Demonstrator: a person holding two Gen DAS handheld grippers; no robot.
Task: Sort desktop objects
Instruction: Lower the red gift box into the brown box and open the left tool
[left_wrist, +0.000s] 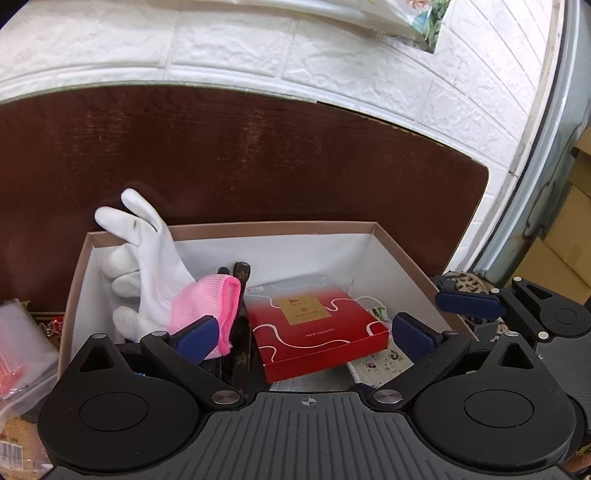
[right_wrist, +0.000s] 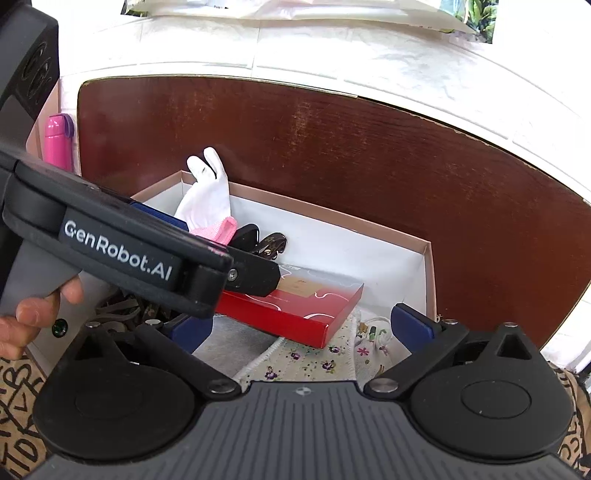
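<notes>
Lying between left claw (left_wrist: 310, 332) tips: red box (left_wrist: 317, 328)

White brick-pattern wall (left_wrist: 332, 48) standing behind a dark brown wooden bench (left_wrist: 258, 158), floral print (left_wrist: 428, 18) hanging top right, cardboard boxes (left_wrist: 569, 229) sitting beyond a grey frame, daylight falling evenly.

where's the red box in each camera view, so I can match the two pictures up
Left wrist: the red box lies low in the middle, inside the open cardboard box, between the open left gripper's pads.
Right wrist: red box just left of centre, partly behind the left gripper.
Shared landmark: the white glove on the box's far-left corner.
</notes>
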